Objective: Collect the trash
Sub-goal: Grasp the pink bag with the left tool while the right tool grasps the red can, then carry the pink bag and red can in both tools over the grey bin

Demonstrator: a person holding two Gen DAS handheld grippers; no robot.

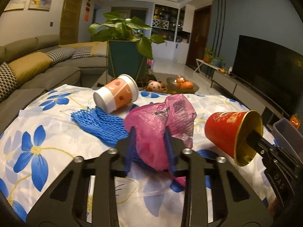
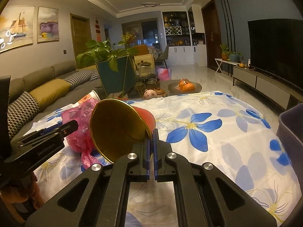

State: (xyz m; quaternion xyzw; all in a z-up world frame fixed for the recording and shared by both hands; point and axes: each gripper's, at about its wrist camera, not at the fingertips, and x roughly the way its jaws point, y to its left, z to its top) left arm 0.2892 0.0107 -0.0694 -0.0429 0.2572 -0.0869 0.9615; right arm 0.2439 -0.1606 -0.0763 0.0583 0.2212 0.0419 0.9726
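Here, both grips look precarious. The right gripper (image 2: 151, 141) has its fingers nearly closed on only the thin rim of the red paper cup (image 1: 225, 132), at 5 o'clock of its gold mouth; the cup could pivot or slip free. The left gripper (image 1: 149, 141), fingers partly open, clamps the pink plastic bag (image 1: 161, 123), whose slack film may pull out. A purple bin (image 2: 289, 130) sits at 3 o'clock. At 11 o'clock an orange cup (image 1: 117, 95) and blue foam net (image 1: 102, 122) lie on the tabletop (image 2: 217, 141).
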